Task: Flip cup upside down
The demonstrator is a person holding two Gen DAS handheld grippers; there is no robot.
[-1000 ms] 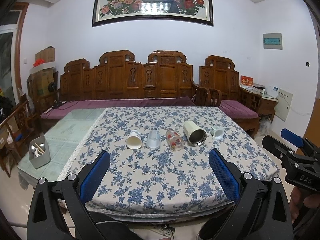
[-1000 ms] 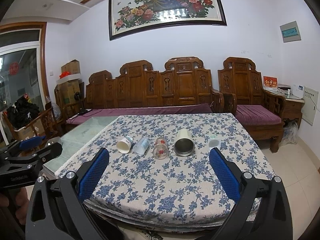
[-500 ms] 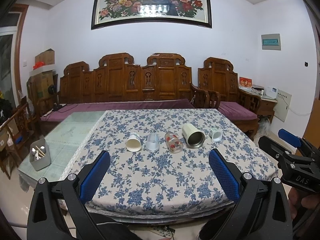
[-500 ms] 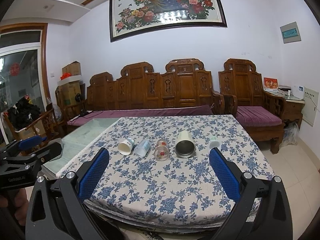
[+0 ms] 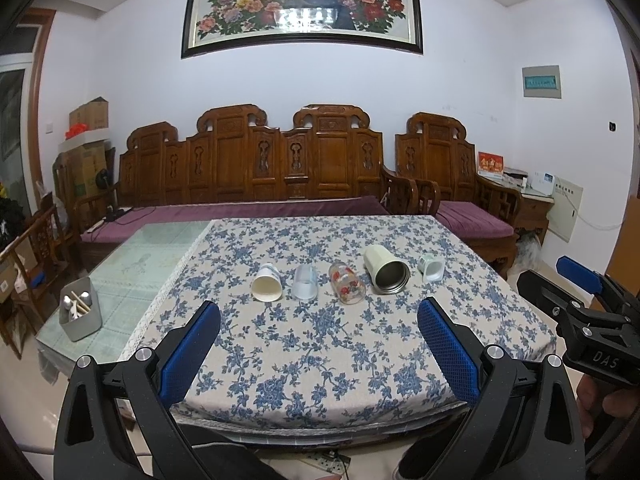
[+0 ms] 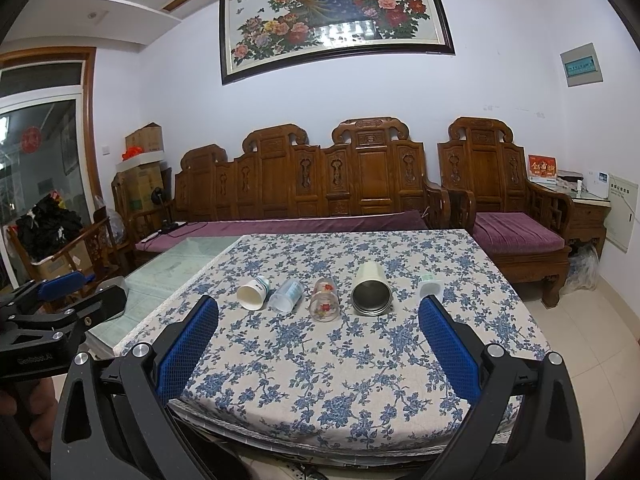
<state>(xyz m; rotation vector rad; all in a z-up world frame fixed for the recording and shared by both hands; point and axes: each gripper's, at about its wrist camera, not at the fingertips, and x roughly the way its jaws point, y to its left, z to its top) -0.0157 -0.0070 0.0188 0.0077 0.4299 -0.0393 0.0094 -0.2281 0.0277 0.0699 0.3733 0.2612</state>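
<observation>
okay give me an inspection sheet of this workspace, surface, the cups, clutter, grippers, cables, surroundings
Surface: blue floral tablecloth covering part of a glass-topped table.
Job's things: five cups on their sides in a row: white paper cup, clear plastic cup, flowered glass, cream steel-lined tumbler, small pale green cup.
Clutter: grey utensil caddy.
Grippers: left gripper and right gripper open, holding nothing.
Cables: nothing seen on the table.
Surroundings: carved wooden bench, peacock painting.

Carved wooden sofa (image 5: 280, 168) under peacock painting (image 5: 302, 4), white walls.
</observation>
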